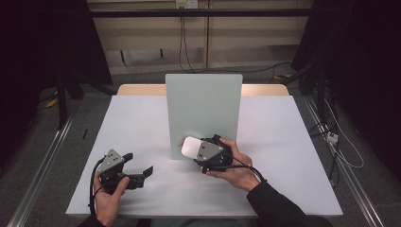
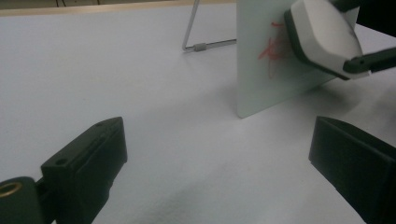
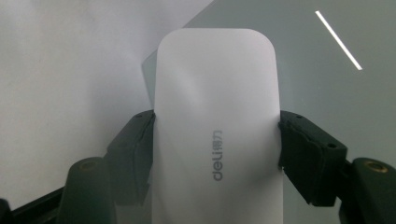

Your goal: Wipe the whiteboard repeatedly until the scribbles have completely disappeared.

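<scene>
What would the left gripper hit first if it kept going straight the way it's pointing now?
Probably the upright pale green-white board. The open left gripper has bare white table ahead, then the board's lower edge slightly right of centre. Depth is unclear, so it might slide past.

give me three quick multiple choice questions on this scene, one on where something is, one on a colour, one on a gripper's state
1. Where is the white eraser?
A. flat on the table
B. against the upright board
C. on the floor

2. What colour are the scribbles on the board?
A. red
B. blue
C. green

3. How is the left gripper?
A. shut on the eraser
B. shut on the board
C. open, holding nothing

Answers:
1. B: the right gripper holds it at the board's lower part.
2. A: the left gripper view shows red marks beside the eraser.
3. C: its jaws stand wide apart over bare table.
</scene>
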